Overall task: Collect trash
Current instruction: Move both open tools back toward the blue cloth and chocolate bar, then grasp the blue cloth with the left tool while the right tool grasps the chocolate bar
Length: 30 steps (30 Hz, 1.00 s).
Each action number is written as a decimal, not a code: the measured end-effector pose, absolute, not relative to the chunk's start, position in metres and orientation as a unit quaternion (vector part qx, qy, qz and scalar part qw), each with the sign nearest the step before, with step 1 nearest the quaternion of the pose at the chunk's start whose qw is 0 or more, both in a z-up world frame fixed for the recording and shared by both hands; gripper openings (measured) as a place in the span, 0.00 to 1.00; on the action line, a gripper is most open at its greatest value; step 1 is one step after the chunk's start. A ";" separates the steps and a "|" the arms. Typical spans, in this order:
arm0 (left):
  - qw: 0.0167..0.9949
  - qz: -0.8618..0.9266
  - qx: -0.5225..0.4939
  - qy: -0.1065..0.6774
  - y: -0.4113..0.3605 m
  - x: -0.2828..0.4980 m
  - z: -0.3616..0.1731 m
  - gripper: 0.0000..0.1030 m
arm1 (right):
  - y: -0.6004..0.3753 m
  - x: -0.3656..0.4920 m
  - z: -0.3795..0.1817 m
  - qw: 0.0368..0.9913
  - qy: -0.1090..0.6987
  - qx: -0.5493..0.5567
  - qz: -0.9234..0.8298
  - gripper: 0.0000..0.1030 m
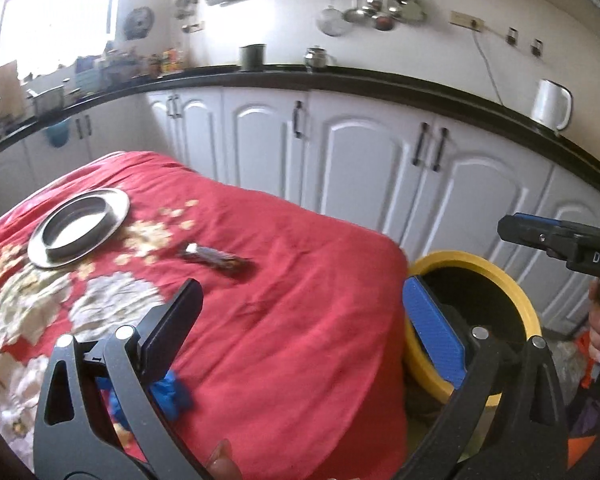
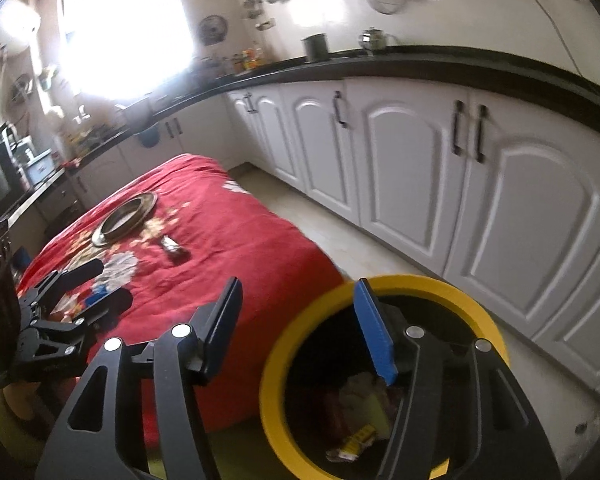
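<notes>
The bin (image 2: 384,380) stands at the table's (image 1: 300,320) right edge for easy drops. The right claw (image 2: 300,328) gapes empty above it; the left claw (image 1: 300,328) hangs apart, facing the wrapper (image 1: 216,258) mid-table.

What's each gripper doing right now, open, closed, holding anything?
Left gripper: open, empty, above the red floral tablecloth.
Right gripper: open, empty, over the yellow-rimmed round bin.

White letters "DAS", perhaps cut off, stand on the right gripper (image 1: 516,232) body.
</notes>
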<state>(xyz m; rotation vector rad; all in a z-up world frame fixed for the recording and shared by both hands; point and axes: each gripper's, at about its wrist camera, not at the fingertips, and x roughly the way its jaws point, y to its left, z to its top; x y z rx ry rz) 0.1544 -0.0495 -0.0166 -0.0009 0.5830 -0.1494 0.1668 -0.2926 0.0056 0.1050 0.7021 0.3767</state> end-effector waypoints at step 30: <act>0.923 -0.001 -0.079 0.376 0.064 0.152 -0.068 0.89 | -0.067 0.285 -0.046 0.850 0.402 -0.069 0.333 0.54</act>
